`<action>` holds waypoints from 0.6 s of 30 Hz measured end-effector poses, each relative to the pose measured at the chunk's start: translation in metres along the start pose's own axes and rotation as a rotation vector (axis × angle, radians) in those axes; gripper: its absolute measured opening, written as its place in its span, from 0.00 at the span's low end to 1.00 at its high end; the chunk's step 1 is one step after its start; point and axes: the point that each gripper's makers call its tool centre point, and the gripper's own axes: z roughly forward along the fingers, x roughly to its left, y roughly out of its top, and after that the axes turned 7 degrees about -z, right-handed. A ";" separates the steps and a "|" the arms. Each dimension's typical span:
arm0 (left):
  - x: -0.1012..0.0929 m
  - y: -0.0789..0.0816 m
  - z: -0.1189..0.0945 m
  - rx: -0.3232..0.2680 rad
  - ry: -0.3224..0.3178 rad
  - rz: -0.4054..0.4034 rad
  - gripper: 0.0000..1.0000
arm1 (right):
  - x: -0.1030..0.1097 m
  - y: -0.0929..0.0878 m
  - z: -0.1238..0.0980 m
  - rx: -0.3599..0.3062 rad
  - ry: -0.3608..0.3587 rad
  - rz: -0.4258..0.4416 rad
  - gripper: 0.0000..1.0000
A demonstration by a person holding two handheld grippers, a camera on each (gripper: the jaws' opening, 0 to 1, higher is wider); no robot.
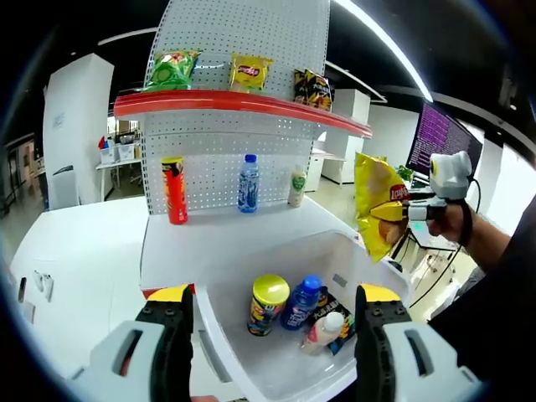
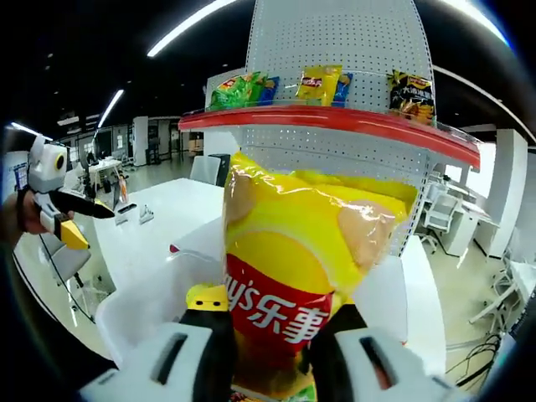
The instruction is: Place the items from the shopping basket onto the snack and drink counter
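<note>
Left gripper (image 1: 274, 322) stands wide, jaws apart and holding nothing, above the white shopping basket (image 1: 251, 356), which contains a yellow-lidded can (image 1: 268, 304), a blue bottle (image 1: 301, 301) and a small white bottle (image 1: 325, 330). Right gripper (image 2: 270, 347) is clamped on a yellow chip bag (image 2: 306, 289), raised over the basket. Beyond, the counter (image 1: 226, 228) carries a red can (image 1: 174, 189) and a water bottle (image 1: 247, 183); the red shelf (image 1: 239, 104) carries snack bags.

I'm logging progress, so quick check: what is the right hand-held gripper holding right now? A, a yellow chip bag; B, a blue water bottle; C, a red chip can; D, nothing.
A: the right hand-held gripper is shut on a yellow chip bag, lifted beside the white basket.
</note>
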 end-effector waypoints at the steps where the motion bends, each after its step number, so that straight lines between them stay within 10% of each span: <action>1: 0.000 0.000 0.000 0.000 0.000 0.000 0.78 | -0.001 0.003 -0.001 -0.006 -0.002 0.001 0.31; 18: 0.001 0.000 -0.001 -0.008 0.005 -0.009 0.78 | -0.014 0.060 -0.008 -0.118 -0.007 -0.020 0.31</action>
